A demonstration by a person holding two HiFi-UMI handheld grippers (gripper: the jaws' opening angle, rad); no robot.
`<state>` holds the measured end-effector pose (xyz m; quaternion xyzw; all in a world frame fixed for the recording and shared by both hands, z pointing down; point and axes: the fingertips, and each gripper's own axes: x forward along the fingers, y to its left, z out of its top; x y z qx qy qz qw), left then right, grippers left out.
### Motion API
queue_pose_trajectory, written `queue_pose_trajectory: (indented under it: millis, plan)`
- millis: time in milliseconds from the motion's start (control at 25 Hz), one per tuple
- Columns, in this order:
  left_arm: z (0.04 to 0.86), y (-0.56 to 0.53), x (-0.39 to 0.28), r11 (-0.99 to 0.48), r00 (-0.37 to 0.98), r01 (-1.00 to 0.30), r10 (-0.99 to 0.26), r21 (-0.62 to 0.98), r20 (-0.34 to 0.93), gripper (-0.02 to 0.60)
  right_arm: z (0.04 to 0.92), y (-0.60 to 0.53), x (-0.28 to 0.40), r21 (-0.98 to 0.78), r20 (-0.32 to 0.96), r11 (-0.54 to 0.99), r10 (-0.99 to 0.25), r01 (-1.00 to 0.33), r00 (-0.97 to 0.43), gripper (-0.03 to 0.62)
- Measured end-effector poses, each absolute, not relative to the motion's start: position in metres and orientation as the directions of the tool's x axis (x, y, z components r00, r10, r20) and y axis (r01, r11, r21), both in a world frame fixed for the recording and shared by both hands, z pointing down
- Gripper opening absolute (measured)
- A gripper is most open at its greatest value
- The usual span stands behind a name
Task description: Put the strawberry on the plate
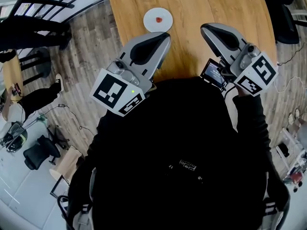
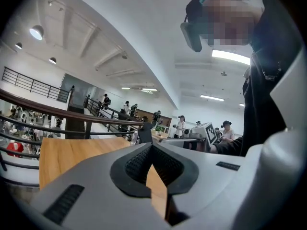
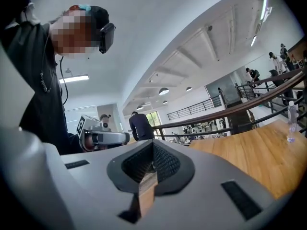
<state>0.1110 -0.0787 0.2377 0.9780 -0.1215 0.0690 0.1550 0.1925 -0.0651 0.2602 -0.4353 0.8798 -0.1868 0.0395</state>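
Observation:
A small red strawberry (image 1: 158, 19) lies on a round white plate (image 1: 166, 14) near the far left of the wooden table (image 1: 216, 4). My left gripper (image 1: 166, 34) is held close to my body, its tips pointing at the table below the plate, jaws shut and empty. My right gripper (image 1: 205, 28) hovers over the table's near edge to the right, also shut with nothing in it. In the left gripper view the left gripper (image 2: 152, 145) points level over the tabletop; the plate is hidden there. The right gripper (image 3: 152, 143) in its own view shows closed pads too.
A black railing (image 1: 53, 4) runs along the table's left side over plank floor. A water bottle (image 3: 290, 121) stands on the table at the right. A dark chair (image 1: 288, 18) sits past the table's right edge. Several people stand in the background.

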Motion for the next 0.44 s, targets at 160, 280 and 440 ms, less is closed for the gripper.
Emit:
queue_pose_trajectory:
  millis: [160,280,440]
  plan:
    - [0.242,-0.071,0.105,-0.915,0.956,-0.267,-0.21,0.302,0.205,-0.002,0.266,-0.064,0.184,-0.376,0.112,0.574,-0.751,-0.727,-0.65,0.017]
    - [0.232,-0.094,0.083,-0.905,0.94,-0.335,-0.302,0.264,0.16,-0.001,0.265,-0.085,0.172,-0.39,0.081,0.584,-0.748,-0.712,-0.658,0.017]
    - [0.241,-0.095,0.061,-0.896,0.935,-0.35,-0.315,0.273,0.165,-0.002,0.271,-0.097,0.147,-0.381,0.096,0.605,-0.726,-0.699,-0.68,0.017]
